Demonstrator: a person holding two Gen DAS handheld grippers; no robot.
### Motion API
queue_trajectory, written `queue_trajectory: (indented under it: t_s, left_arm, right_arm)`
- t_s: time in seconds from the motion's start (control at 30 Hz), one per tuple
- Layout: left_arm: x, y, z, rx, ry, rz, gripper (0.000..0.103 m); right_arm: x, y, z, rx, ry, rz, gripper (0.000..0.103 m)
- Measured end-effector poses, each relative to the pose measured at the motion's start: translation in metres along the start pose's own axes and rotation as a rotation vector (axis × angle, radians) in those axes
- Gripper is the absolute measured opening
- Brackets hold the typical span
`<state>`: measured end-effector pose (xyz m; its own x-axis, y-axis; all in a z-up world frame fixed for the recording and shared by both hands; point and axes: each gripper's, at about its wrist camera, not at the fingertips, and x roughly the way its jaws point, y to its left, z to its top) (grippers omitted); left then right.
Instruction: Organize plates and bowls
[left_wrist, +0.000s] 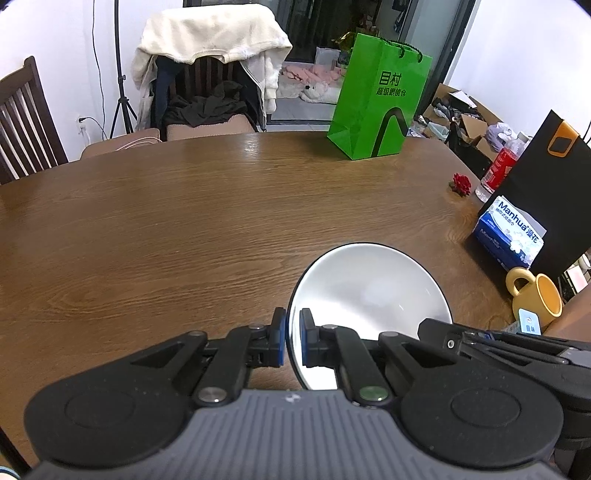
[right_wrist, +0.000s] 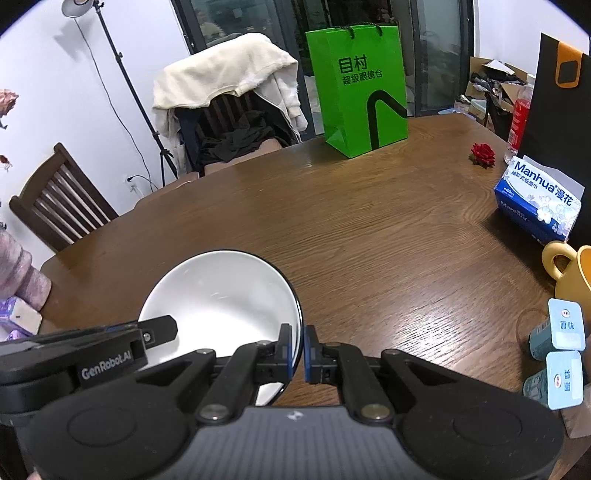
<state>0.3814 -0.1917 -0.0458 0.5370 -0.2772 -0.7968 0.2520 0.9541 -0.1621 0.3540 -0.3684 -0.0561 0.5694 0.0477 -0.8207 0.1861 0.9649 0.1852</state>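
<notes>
A round white plate with a thin dark rim (left_wrist: 369, 291) is being held over the brown wood-grain table (left_wrist: 184, 229) by two black two-finger grippers at once. The left gripper (left_wrist: 293, 338) is pinching the plate's left edge, its blue-padded jaws closed tight on the rim with one pad above and one below. The right gripper (right_wrist: 303, 349) is gripping the opposite, right edge the same way, jaws closed on the rim. In the left wrist view the right gripper's body is showing at the plate's far side; in the right wrist view the left gripper, lettered "GenRobot.AI", is reaching in over the plate's left part. The plate's white face is bare and is catching soft reflections.

Whether the plate is touching the tabletop or is lifted clear of it cannot be told.

Further back on the table a bright green paper shopping bag (left_wrist: 380, 99) with dark lettering is standing upright. To the right, a small red flower (right_wrist: 483, 154) is lying near a blue and white tissue pack (right_wrist: 539, 199), which is sitting against a tall black bag (right_wrist: 557, 110) with an orange mark. A mustard-yellow ceramic mug (left_wrist: 535, 295) is standing near the table's right edge, and two light blue small cartons (right_wrist: 557, 354) are sitting just beside it. A dark wooden chair draped with a cream jacket (right_wrist: 229, 77) is standing beyond the table.
</notes>
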Motion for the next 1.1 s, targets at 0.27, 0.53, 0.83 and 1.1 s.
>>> queue_trajectory:
  t_s: [0.27,0.53,0.83,1.1]
  left_arm:
    - [-0.018,0.017,-0.013,-0.013,-0.009,0.001,0.008]
    - [-0.036,0.037,-0.028,-0.02,-0.012,0.008,0.008]
    - [-0.054,0.056,-0.048,-0.025,-0.011,0.019,0.008]
    - [-0.073,0.074,-0.063,-0.031,-0.013,0.024,0.008]
  right_arm:
    - [-0.012,0.018,-0.012,-0.013,-0.004,0.006,0.006]
    - [-0.023,0.04,-0.029,-0.024,-0.003,0.018,0.006]
    - [-0.032,0.062,-0.051,-0.028,0.002,0.03,0.006]
    - [-0.042,0.08,-0.069,-0.025,0.004,0.044,0.006]
